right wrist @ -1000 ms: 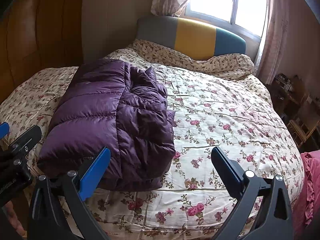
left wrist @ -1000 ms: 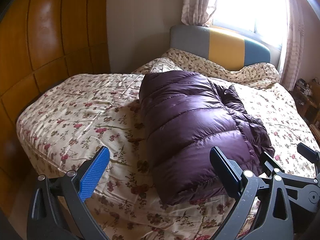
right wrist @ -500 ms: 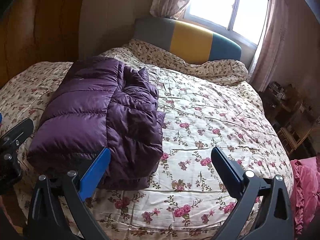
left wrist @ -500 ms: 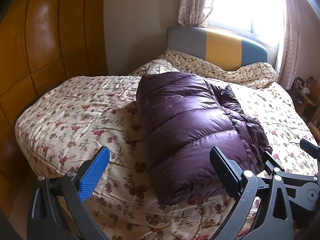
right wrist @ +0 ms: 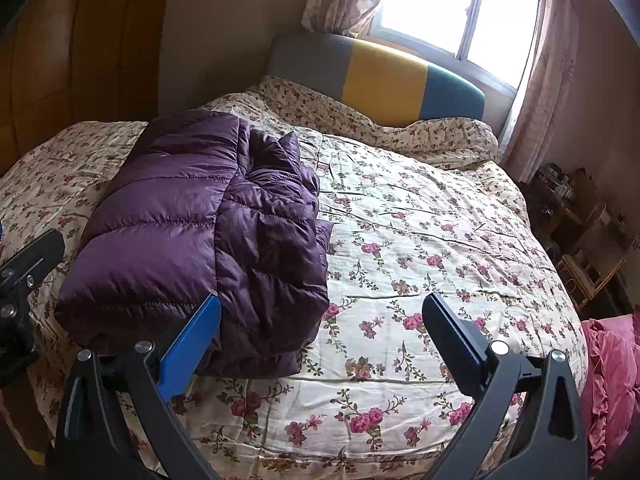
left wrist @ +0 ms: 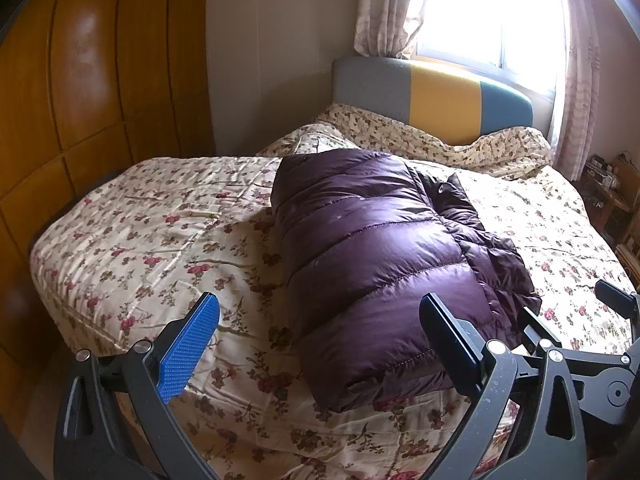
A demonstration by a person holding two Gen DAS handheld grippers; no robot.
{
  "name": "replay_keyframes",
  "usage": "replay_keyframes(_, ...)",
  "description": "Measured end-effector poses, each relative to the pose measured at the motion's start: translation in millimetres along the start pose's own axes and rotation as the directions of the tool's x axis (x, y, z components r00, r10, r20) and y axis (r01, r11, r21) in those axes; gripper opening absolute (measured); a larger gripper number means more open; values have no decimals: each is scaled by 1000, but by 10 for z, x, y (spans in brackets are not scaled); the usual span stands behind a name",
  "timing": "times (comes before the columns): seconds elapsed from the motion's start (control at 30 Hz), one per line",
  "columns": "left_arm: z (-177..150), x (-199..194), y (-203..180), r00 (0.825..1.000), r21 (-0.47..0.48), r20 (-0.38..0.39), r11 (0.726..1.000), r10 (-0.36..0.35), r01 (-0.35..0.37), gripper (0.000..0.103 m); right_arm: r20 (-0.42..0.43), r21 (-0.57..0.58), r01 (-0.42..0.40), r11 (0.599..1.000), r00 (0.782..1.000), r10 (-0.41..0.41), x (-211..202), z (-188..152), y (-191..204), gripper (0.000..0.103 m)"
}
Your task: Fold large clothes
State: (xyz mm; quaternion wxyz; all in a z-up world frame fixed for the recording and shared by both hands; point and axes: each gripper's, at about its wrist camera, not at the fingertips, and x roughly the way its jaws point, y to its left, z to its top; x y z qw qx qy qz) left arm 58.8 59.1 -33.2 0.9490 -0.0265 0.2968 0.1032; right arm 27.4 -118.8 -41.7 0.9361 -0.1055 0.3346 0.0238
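Nearest to the cameras are the two tools. The left gripper (left wrist: 320, 336) has its jaws spread wide and holds nothing; the right gripper (right wrist: 322, 328) is also wide open and empty. Both hang above the near edge of the bed (right wrist: 400, 280), apart from the cloth.

Just beyond them lies the purple down jacket (left wrist: 372, 256), already folded into a thick long bundle on the floral quilt. Its long axis runs away from the tongs, from the foot of the bed toward the headboard (right wrist: 384, 76). Its near short end lies straight ahead of the left gripper, between its fingers in that view; from the right gripper the bundle lies to the left, with a looser part on the side toward it. I judge the left one is a little nearer.
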Motion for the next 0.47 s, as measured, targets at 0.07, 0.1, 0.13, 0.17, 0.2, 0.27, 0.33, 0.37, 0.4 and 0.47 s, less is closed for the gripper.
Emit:
replay_keyframes(0.07,1,-8,-3,1000,3,8,1000,5,-5,99,-4,1,0,1000,1000,0,9,1,-1,100)
replay_keyframes(0.1,0,-10,-2,1000,2,9,1000,3,-3,99,-4,2,0,1000,1000,0,13,2,-2,100)
replay_keyframes(0.13,1,-8,-2,1000,1,8,1000,1,-1,99,-4,4,-1,1000,1000,1,15,2,-6,100)
replay_keyframes(0.17,-1,-11,-5,1000,2,8,1000,5,-5,99,-3,4,-2,1000,1000,2,12,1,-5,100)
replay_keyframes(0.2,3,-2,-2,1000,1,4,1000,0,0,99,-2,5,-2,1000,1000,2,10,1,-6,100)
replay_keyframes(0.27,-4,0,-11,1000,3,0,1000,4,-4,99,1,9,-1,1000,1000,1,10,2,-11,100)
replay_keyframes(0.33,-5,9,-7,1000,3,-3,1000,7,-7,99,-1,13,-3,1000,1000,3,19,-1,-14,100)
replay_keyframes(0.37,-5,13,-7,1000,4,-4,1000,10,-10,99,-3,15,-4,1000,1000,4,25,-2,-19,100)
replay_keyframes(0.4,-8,13,-9,1000,4,-5,1000,10,-10,99,-5,16,-5,1000,1000,5,29,-1,-22,100)
replay_keyframes(0.47,-12,21,-6,1000,4,-8,1000,10,-9,99,-5,18,-6,1000,1000,7,34,-3,-21,100)
